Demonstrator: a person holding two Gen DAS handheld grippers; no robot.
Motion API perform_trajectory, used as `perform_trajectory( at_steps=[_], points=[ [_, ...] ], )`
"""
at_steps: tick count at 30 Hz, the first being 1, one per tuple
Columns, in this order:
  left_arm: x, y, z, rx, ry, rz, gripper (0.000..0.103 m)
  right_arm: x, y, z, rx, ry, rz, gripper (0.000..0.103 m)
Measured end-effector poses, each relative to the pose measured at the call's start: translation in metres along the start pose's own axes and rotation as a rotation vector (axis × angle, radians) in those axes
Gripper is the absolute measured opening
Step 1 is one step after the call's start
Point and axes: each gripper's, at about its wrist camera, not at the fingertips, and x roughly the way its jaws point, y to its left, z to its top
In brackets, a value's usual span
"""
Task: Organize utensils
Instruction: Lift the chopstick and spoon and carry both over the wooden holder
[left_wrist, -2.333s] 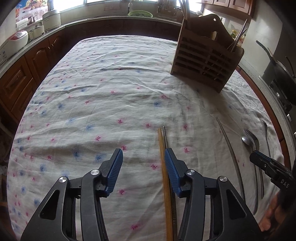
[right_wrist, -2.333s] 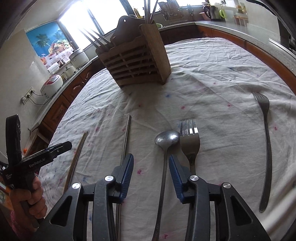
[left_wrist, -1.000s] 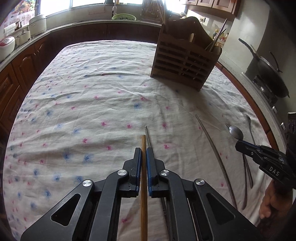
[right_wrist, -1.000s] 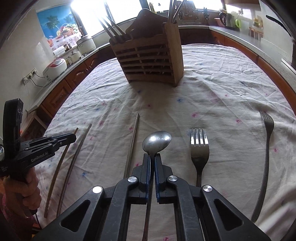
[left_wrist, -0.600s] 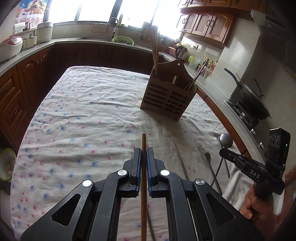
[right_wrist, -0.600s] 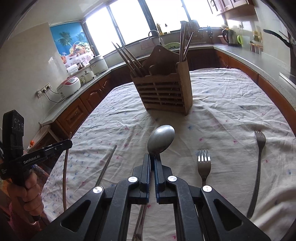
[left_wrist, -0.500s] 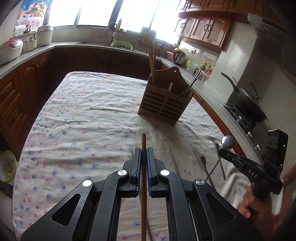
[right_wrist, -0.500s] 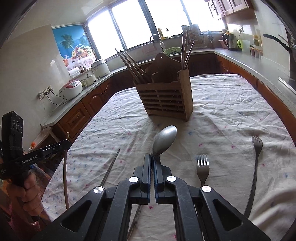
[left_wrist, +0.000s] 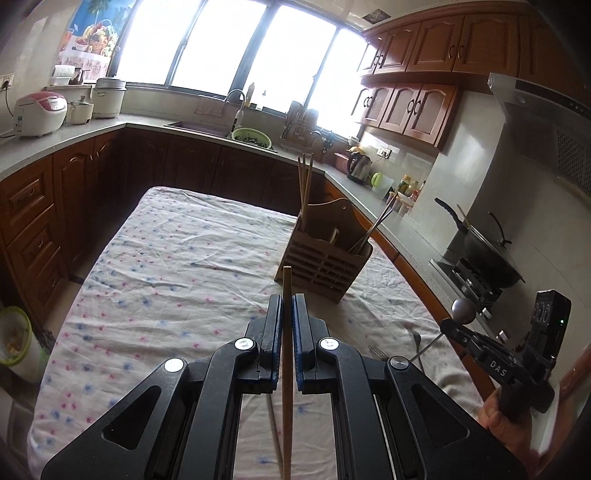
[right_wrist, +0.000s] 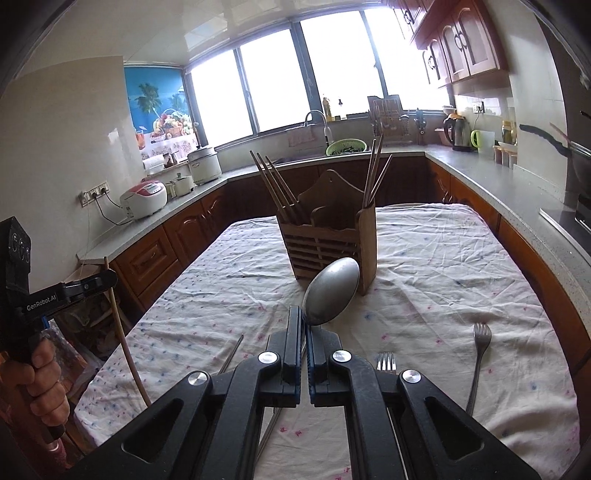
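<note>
- Gripping a light, stiff brown wooden chopstick (left_wrist: 286, 332) mid-shaft, the left gripper (left_wrist: 287, 314) has its jaws closed, held above the tabletop.
- Slippery steel spoon (right_wrist: 331, 291): right gripper (right_wrist: 305, 328) jaws clamp its neck, facing the slatted wooden holder (right_wrist: 328, 243).

Right gripper (right_wrist: 303, 314) is clamping a metal spoon (right_wrist: 331, 291) by its handle, jaws closed on it, bowl projecting forward and tilting right, above the table; wooden utensil holder (right_wrist: 327, 245) is standing upright on the floral tablecloth (right_wrist: 443, 266) beyond the spoon, with chopsticks leaning out of its left and right compartments; two forks are lying on the cloth at right, the nearer fork (right_wrist: 386, 362) just beside the gripper, the farther fork (right_wrist: 480, 354) near the table edge; left gripper (right_wrist: 107, 277), at the left edge, is pinching a wooden chopstick (right_wrist: 123, 339) that is hanging downward; a metal chopstick (right_wrist: 232, 352) is lying on the cloth left of the right gripper.
</note>
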Motion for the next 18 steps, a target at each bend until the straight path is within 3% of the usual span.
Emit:
perform_trajectory(
  at_steps=[18],
  points=[
    [-0.005,-0.018,0.034,0.015,-0.130,-0.017,0.004,0.000,0.005,0.016,-0.057,-0.072,-0.036,0.002]
  ],
)
